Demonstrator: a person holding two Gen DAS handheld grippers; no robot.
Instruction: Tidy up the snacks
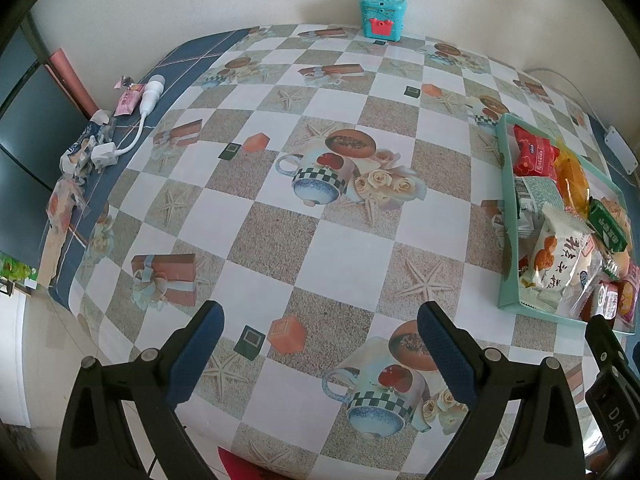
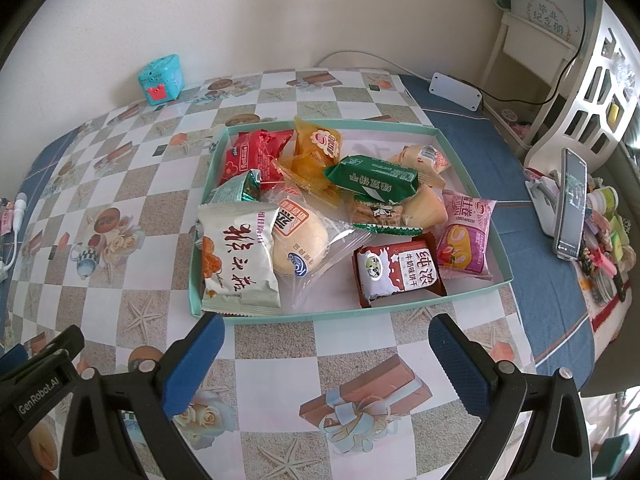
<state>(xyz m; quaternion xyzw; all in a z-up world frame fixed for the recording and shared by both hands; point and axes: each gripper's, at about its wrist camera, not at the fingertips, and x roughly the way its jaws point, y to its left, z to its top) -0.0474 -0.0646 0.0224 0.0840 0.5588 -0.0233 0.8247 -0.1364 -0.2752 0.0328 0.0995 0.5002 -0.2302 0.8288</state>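
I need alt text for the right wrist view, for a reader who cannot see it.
A shallow teal cardboard tray piled with wrapped snacks sits on a checkered tablecloth, just ahead of the open, empty right gripper. A white snack packet overhangs the tray's near-left edge.

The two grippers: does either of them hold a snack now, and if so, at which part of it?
Nothing is held. The left gripper is open over the bare tablecloth, and the right gripper is open just before the tray of snacks.
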